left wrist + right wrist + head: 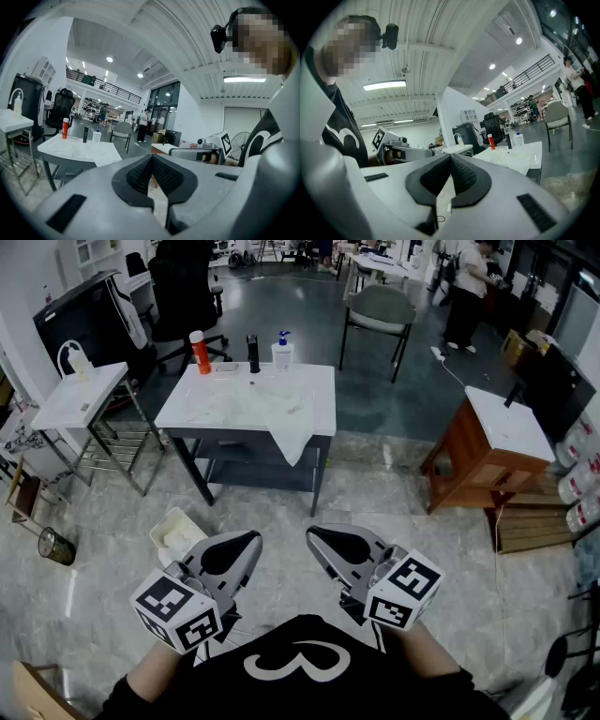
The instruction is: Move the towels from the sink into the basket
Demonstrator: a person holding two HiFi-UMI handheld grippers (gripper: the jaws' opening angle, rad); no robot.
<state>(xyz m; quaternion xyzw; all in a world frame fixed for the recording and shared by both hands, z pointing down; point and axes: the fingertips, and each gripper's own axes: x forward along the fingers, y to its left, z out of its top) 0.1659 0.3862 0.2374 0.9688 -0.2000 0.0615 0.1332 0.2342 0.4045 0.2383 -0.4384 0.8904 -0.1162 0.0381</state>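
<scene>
Only head view shows basket (161,526); contents unclear fr. above.

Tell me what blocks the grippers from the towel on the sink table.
Nothing visible. Only floor separates the left gripper and right gripper from the towel draped over the table's front edge.

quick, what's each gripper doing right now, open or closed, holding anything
left gripper: closed, holding nothing
right gripper: closed, holding nothing

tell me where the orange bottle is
In the head view the orange bottle stands at the white table's far left corner, left of the black bottle.
</scene>
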